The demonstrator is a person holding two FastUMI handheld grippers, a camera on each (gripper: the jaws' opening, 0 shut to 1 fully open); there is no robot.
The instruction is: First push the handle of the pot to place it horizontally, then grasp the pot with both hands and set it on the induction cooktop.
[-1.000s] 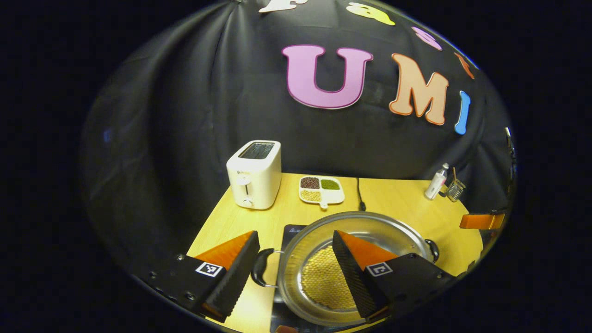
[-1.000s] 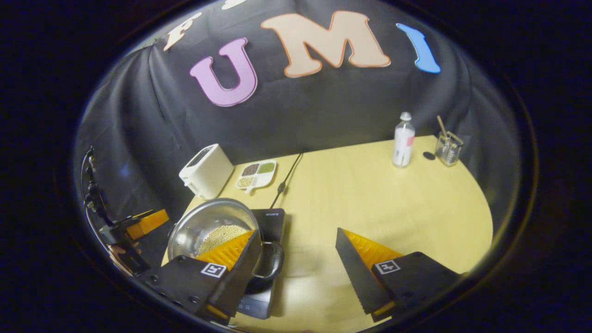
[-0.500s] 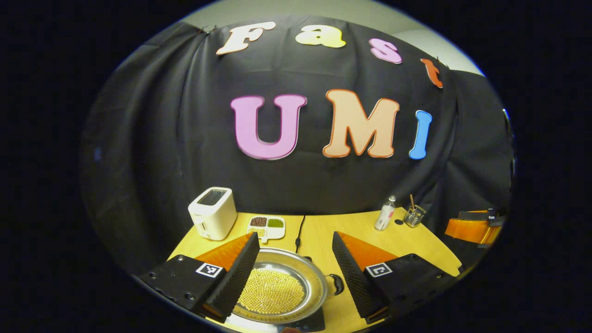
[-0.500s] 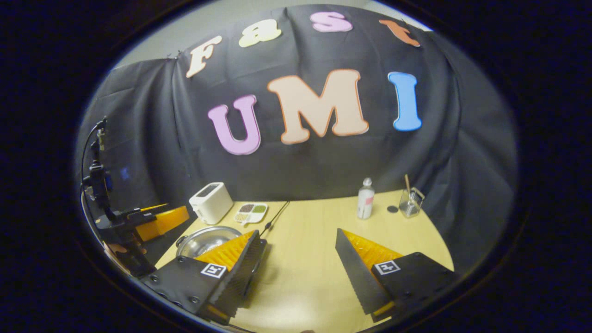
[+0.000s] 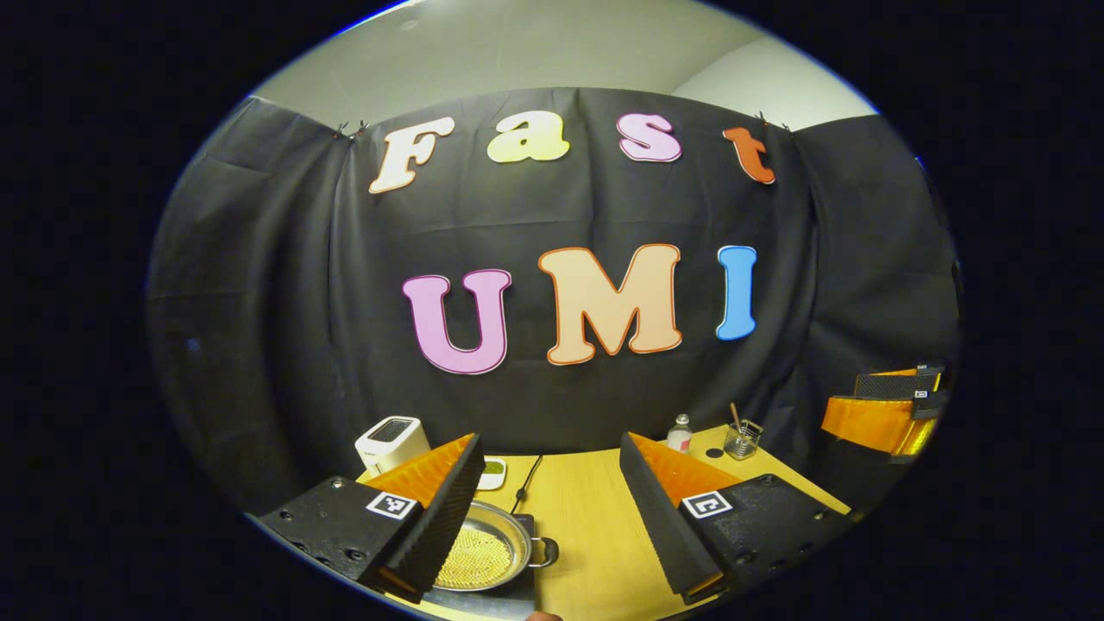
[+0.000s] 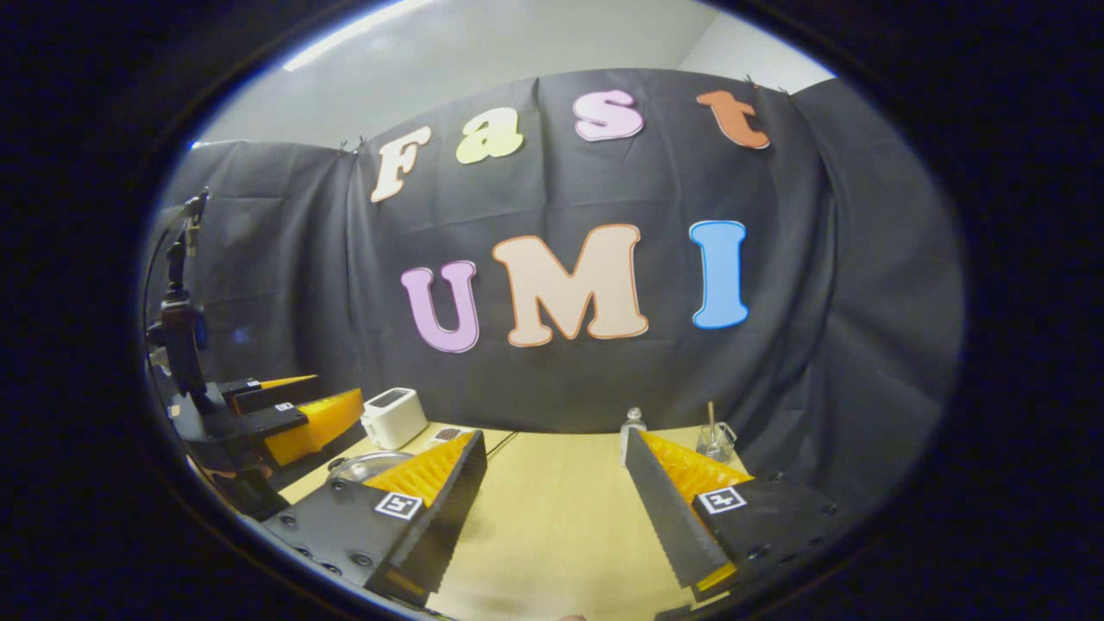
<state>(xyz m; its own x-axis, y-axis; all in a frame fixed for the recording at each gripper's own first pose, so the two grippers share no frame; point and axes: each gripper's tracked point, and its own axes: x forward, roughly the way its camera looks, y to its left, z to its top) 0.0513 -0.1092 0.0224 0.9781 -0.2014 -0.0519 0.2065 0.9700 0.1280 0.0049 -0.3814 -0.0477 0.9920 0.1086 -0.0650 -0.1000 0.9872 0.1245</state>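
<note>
With the pot (image 5: 483, 556) of yellow grains sitting on the cooktop (image 5: 517, 595) near the table's (image 5: 586, 535) front left edge, I hold the left gripper (image 5: 548, 509) and right gripper (image 6: 556, 509) spread and empty above, my job apparently done.

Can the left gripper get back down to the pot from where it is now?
Probably yes: the left gripper is open and empty above the pot on the cooktop, with nothing between them.
</note>
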